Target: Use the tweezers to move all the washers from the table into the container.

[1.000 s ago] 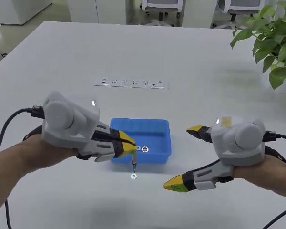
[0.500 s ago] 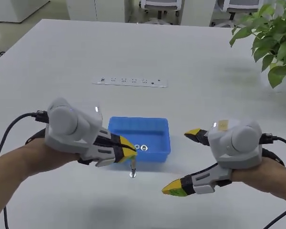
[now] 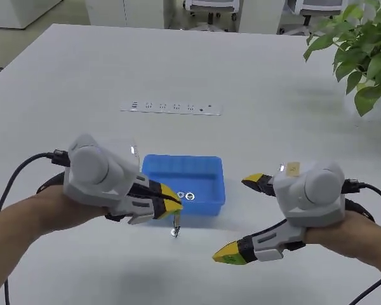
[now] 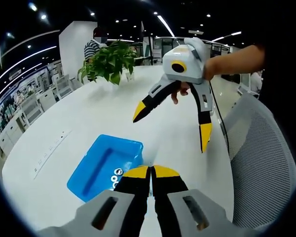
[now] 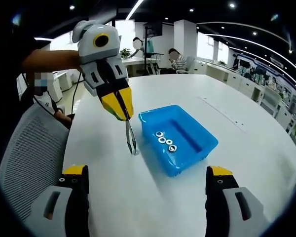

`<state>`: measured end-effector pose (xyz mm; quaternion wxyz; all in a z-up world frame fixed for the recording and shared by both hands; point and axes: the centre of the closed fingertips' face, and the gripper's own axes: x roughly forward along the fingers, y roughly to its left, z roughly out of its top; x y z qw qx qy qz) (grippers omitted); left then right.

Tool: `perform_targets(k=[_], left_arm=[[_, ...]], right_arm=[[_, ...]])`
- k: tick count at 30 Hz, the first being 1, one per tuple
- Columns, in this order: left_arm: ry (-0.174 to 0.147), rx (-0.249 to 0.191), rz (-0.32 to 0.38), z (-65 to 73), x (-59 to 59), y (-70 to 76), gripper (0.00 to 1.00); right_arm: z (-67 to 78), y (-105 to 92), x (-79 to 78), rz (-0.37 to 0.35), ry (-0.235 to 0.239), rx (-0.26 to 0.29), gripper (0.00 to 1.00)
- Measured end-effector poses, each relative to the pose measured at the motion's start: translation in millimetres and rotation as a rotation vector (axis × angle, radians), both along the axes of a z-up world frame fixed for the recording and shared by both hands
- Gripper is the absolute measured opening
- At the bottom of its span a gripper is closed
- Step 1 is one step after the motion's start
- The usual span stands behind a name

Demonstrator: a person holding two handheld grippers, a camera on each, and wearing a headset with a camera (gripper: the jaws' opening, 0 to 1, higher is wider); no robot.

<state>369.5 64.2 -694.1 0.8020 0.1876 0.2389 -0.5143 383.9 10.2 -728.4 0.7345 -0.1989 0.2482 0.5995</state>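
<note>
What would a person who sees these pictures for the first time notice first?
The bright blue plastic container on the white table, with three silvery metal washers inside. Next, the left gripper, shut on thin metal tweezers pointing down beside the container, and the right gripper, wide open.

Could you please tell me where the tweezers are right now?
In the head view, the tweezers hang from the left gripper, tips down by the table, just before the container's near wall.
</note>
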Motion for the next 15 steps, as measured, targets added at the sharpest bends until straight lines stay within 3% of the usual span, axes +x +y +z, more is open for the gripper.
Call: perform_targets(k=[6, 15], left_arm=[[-0.004, -0.001, -0.007, -2.3, 2.3, 0.6, 0.05], [0.0, 0.007, -0.023, -5.0, 1.9, 3.4, 0.05]], right_arm=[[-1.0, -0.7, -0.4, 0.004, 0.002, -0.003, 0.99], [-1.3, 8.4, -7.0, 0.066, -0.002, 0.004, 0.88]])
